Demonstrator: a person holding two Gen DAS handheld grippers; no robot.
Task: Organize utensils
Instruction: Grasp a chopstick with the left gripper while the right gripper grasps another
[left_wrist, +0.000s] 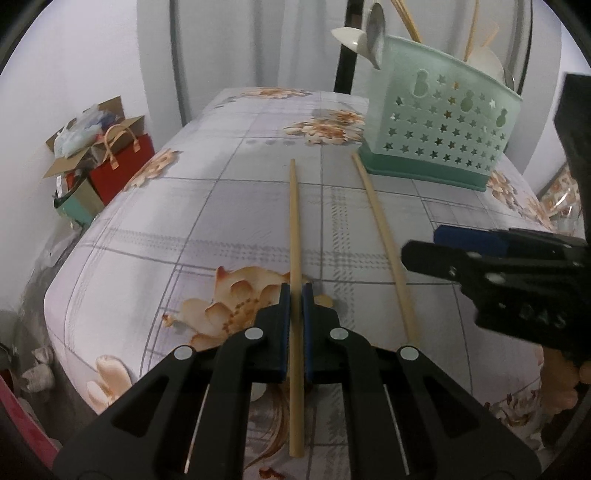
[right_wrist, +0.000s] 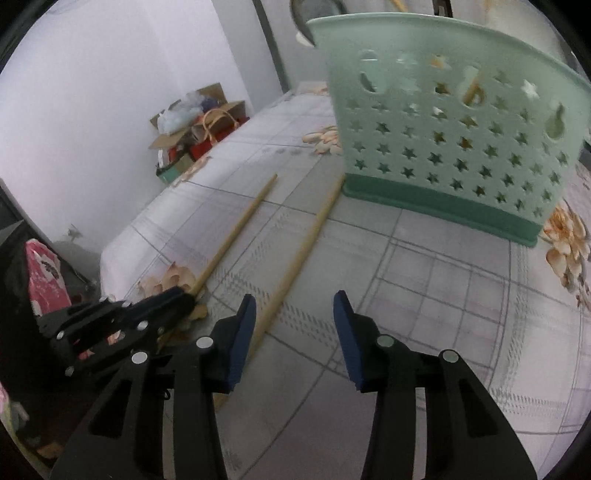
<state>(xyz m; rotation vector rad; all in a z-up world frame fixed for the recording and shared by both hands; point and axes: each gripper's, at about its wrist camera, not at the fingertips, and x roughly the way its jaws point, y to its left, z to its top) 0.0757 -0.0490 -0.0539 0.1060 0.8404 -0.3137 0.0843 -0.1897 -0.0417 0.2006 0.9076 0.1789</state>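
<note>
My left gripper (left_wrist: 295, 291) is shut on a bamboo chopstick (left_wrist: 294, 221) that points away over the floral cloth; it also shows in the right wrist view (right_wrist: 236, 232). A second chopstick (left_wrist: 384, 240) lies on the cloth to its right, its far tip by the green utensil basket (left_wrist: 439, 125). In the right wrist view this second chopstick (right_wrist: 299, 266) runs past the left finger of my right gripper (right_wrist: 295, 306), which is open and empty above the cloth. The basket (right_wrist: 450, 140) holds spoons and chopsticks.
The floral cloth-covered table (left_wrist: 184, 221) drops off at its left edge. Beyond it on the floor are a red gift bag (left_wrist: 122, 162) and an open cardboard box (left_wrist: 85, 140). White walls stand behind.
</note>
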